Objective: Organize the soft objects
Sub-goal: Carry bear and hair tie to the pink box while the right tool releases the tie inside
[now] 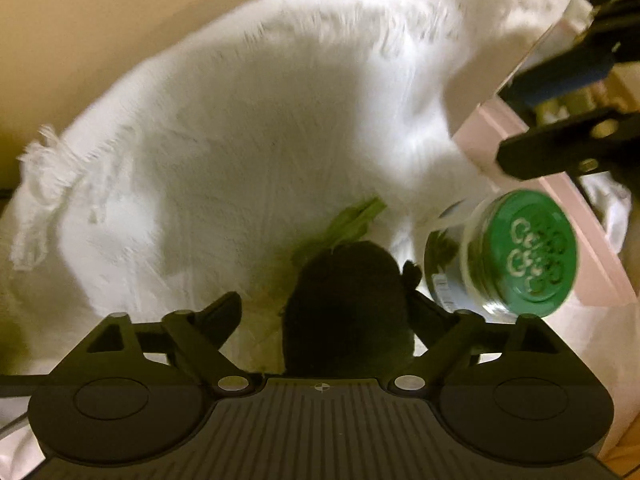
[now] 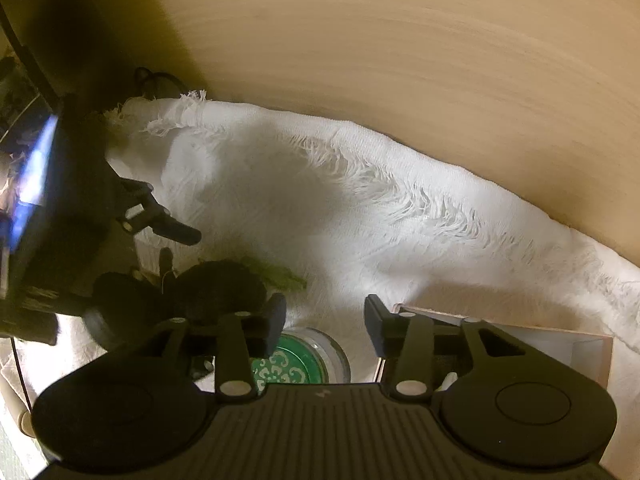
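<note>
Black plush toy [image 1: 346, 304] between left claw [image 1: 326, 300] fingers (spread wide); right claw [image 2: 325, 320] parted, holding nothing.

Left tongs [image 1: 324, 304] spread; right tongs [image 2: 325, 322] apart.

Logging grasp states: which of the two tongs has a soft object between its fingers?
The left tongs: the dark plush object sits between their open fingers. The right tongs are open with nothing soft between them.

Black claws [image 2: 325, 326], ribbed housings, silver pivot screws.
</note>
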### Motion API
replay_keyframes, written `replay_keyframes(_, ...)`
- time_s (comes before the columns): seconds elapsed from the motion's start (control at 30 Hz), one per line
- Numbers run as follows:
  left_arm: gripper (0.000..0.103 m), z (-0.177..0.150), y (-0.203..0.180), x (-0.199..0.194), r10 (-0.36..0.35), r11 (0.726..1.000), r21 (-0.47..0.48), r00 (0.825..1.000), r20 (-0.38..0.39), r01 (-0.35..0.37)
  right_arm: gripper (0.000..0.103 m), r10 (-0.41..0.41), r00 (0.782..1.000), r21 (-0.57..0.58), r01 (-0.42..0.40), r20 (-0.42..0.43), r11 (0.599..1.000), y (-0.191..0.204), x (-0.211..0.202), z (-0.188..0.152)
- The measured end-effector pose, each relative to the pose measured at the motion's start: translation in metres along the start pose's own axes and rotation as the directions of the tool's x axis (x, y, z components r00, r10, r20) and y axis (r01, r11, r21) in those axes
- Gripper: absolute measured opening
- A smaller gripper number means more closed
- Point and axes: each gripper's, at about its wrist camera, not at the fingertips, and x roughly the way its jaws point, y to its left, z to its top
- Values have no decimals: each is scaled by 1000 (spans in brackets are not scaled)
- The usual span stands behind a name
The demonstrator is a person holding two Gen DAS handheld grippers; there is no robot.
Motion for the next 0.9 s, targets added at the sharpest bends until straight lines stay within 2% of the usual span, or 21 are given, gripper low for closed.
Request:
replay_keyframes(0.1,90,1,-2,12,0,1000,10,1000,-30,0,49,-5,1000,-9,5,7,1000,1,0,1)
replay_keyframes(0.17,70,1,-1,17,-60,998,-3,997,-44,60,49,-6,1000,-5,6,3,1000,0,2,2)
replay_keyframes(0.3,69,-8,3,8,-87,996,-12,996,-3,87,51,-8,1000,12,8,-20,1000,-2,12,6)
replay_keyframes(0.4,69,-21,18,-20,-86,993,-77,991,102,94,56,-4,999,29,6,-41,1000,1,25,11)
replay_keyframes(0.5,69,-38,31,-58,-55,985,-147,969,242,93,59,-2,999,55,5,-54,998,4,38,15)
replay_keyframes(0.63,69,-60,43,-97,26,981,-191,935,353,44,59,34,995,146,-20,-94,989,5,59,19)
replay_keyframes(0.77,69,-75,48,-114,99,978,-209,914,394,-16,59,65,990,235,-34,-124,971,16,80,22)
replay_keyframes(0.9,69,-91,60,-121,113,971,-241,898,425,-8,60,24,992,266,10,-126,964,32,96,26)
